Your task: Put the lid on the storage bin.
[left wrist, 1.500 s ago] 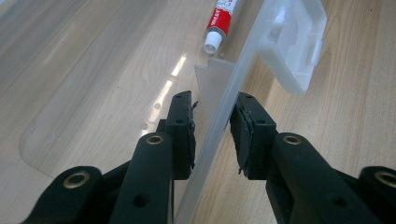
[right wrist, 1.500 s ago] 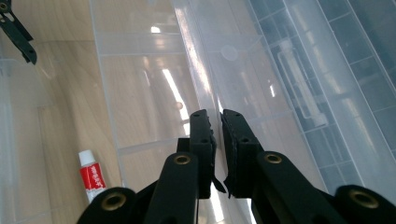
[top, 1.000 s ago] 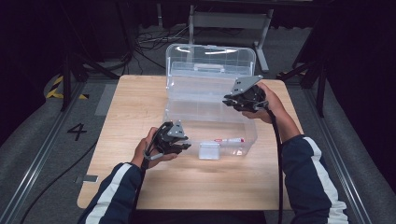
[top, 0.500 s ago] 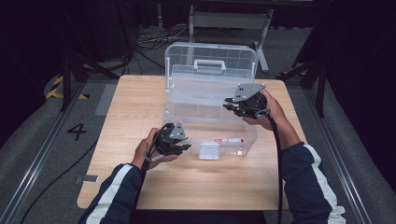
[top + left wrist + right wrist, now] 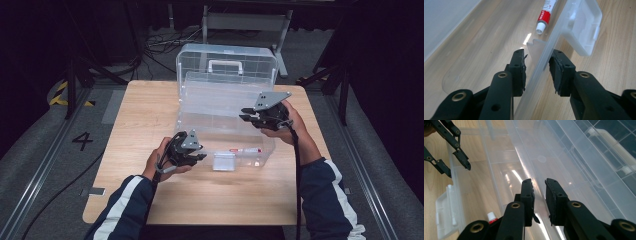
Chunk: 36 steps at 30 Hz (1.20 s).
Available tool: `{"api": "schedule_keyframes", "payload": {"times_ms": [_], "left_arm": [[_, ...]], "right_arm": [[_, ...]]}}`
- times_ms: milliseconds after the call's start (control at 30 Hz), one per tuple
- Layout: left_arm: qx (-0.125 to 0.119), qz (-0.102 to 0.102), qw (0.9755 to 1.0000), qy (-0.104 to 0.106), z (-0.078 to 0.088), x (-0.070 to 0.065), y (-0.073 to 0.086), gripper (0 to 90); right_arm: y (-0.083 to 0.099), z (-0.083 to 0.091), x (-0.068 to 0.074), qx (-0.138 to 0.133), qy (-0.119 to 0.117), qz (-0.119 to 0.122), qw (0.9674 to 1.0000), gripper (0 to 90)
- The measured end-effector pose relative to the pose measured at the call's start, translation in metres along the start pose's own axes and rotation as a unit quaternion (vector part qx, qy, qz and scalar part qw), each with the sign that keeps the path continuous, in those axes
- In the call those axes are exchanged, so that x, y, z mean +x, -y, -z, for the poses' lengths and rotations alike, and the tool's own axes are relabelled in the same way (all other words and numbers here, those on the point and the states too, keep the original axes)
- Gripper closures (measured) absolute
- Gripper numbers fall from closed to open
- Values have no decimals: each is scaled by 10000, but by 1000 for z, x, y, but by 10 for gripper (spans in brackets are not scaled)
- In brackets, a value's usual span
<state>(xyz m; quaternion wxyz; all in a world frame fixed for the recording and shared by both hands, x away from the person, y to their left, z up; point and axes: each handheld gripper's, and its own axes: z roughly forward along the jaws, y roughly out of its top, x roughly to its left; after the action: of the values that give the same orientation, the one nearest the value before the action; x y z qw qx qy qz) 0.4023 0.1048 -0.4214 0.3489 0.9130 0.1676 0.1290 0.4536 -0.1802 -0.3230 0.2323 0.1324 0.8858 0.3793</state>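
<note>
The clear box (image 5: 200,125) is sitting open mid-tabletop (image 5: 140,110), a red-and-white tube (image 5: 546,15) lying inside. The left gripper (image 5: 537,60) is straddling the front wall by the latch (image 5: 586,27), jaws apart. The right gripper (image 5: 539,185) is nearly closing on a clear edge (grip unclear). Next is probably lowering the lid, which needs a firm hold. The tube's print is staying unreadable; the floor marking (image 5: 82,141) is reading "4".

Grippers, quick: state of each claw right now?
Left claw: open, astride the front wall of the clear box, pads not pressing on it.
Right claw: open, over the box's lid, holding nothing.
</note>
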Motion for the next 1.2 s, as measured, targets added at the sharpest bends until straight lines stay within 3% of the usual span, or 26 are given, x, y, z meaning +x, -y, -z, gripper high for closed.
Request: {"api": "schedule_keyframes", "payload": {"times_ms": [367,500,667,767,900,1033,1200], "left_arm": [[-279,-30,9996,-101,4,-2,2,632],[-261,-67,9994,-227,6,-5,2,626],[-641,286,9973,-207,21,2,6,491],[-777,327,9963,-190,27,4,9,438],[-1073,475,9930,-117,37,7,17,382],[-1166,516,9917,-194,49,9,23,316],[-1116,543,9916,-354,60,12,29,325]], "right_arm": [[3,2,1,-19,-118,-35,9999,777],[4,3,3,-8,-142,-10,9999,777],[4,3,4,5,-197,18,9998,780],[5,3,4,-6,-204,13,9998,780],[5,3,5,-32,-229,-17,9997,781],[7,4,5,-49,-286,-27,9996,784],[6,3,6,-31,-264,18,9996,783]]}}
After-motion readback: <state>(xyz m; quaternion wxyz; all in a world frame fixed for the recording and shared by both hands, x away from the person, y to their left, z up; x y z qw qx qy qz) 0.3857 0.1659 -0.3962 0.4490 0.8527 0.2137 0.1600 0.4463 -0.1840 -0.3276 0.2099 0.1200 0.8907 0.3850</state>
